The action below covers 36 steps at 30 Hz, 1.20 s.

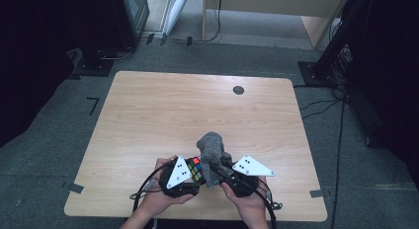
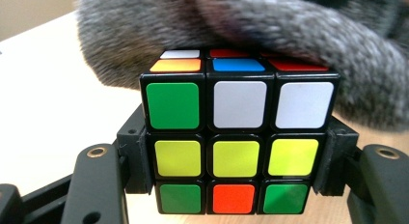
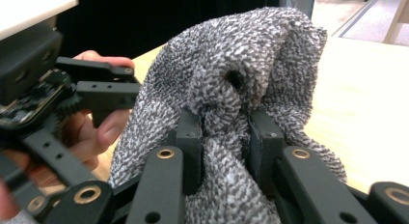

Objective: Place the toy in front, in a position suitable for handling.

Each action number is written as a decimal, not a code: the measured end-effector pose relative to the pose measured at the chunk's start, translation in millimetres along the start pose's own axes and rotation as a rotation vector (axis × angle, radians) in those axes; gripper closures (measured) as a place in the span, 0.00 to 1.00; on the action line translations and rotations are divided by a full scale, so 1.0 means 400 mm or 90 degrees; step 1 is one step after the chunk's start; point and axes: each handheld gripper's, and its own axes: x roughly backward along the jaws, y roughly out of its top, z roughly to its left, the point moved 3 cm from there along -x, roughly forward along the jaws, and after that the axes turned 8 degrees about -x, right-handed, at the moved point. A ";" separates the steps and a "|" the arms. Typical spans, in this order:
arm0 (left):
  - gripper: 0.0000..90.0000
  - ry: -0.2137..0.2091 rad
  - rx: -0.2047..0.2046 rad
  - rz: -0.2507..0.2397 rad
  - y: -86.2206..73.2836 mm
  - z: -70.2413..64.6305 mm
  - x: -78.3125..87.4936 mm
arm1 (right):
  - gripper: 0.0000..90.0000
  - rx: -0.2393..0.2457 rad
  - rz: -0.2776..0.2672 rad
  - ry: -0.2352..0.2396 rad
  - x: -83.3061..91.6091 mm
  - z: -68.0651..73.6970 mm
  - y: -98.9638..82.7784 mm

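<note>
The puzzle cube (image 2: pixel 238 147), clamped in the left gripper (image 1: pixel 184 175), wants gentle, even wiping with the grey cloth (image 3: pixel 231 103) pinched by the right gripper's (image 1: pixel 236 177) fingers.

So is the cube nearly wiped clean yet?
Both things are already picked up: the left gripper clamps the cube and the right gripper pinches the cloth. Now the cloth lies over the cube's top. The front stickers are uncovered, so wiping those probably remains.

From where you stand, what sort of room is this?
Probably a lab or workshop set up for recording, not a home. A bare wooden table stands on grey carpet, marked with tape. Cables trail across the floor to dark equipment stands.
</note>
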 end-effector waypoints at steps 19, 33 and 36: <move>0.38 -0.017 -0.007 0.005 0.000 -0.016 -0.012 | 0.80 0.047 -0.001 0.024 -0.001 0.031 0.000; 0.38 -0.010 -0.011 -0.003 0.004 -0.015 -0.006 | 0.80 0.053 -0.017 0.022 0.004 0.038 0.001; 0.38 -0.009 -0.018 0.001 0.004 -0.019 -0.006 | 0.80 0.078 -0.009 0.034 -0.006 0.071 -0.003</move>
